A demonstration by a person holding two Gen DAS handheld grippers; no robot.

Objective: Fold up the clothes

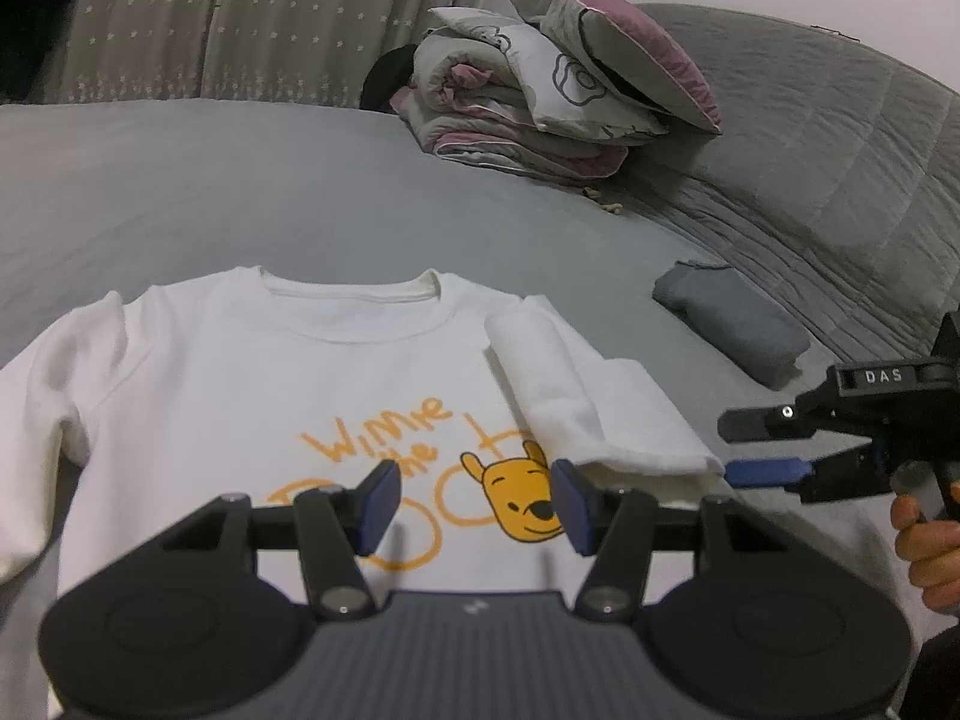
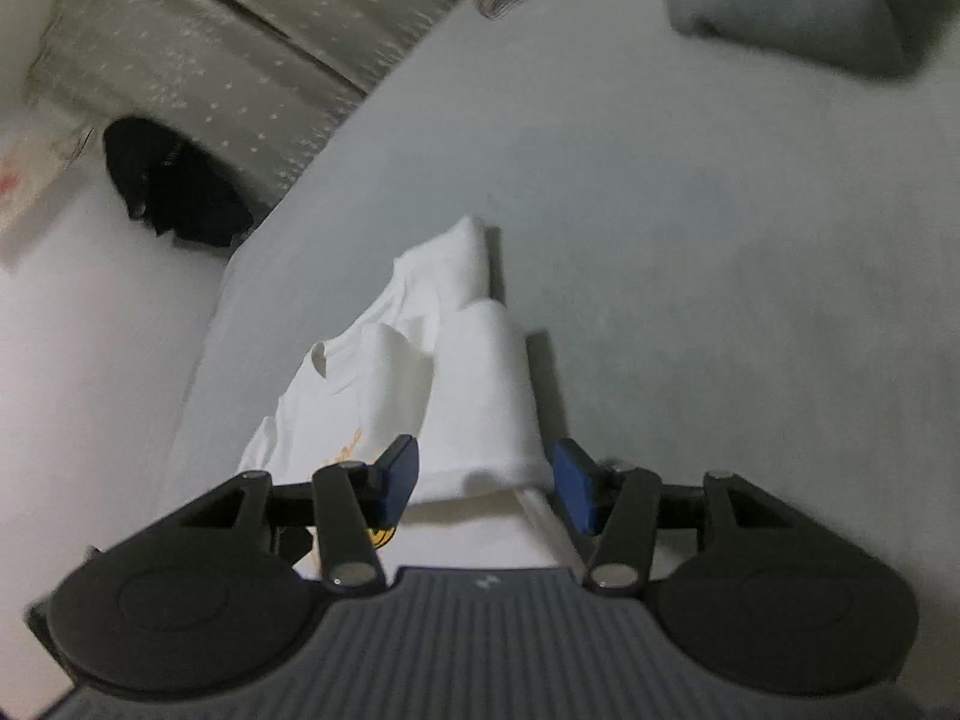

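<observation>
A white sweatshirt (image 1: 252, 372) with an orange Winnie the Pooh print lies face up on the grey bed (image 1: 252, 192). Its right sleeve (image 1: 600, 402) is folded in over the body. My left gripper (image 1: 474, 504) is open and empty above the print. My right gripper (image 1: 756, 450) is at the sleeve cuff, seen from the side with its jaws apart. In the right wrist view the right gripper (image 2: 486, 492) is open with the sleeve cuff (image 2: 498, 420) lying between its fingers, not pinched.
A folded grey garment (image 1: 732, 324) lies on the bed to the right of the sweatshirt. A pile of folded quilt and pillows (image 1: 540, 96) sits at the back. The padded grey headboard (image 1: 828, 138) runs along the right. Curtains (image 1: 240, 18) hang behind.
</observation>
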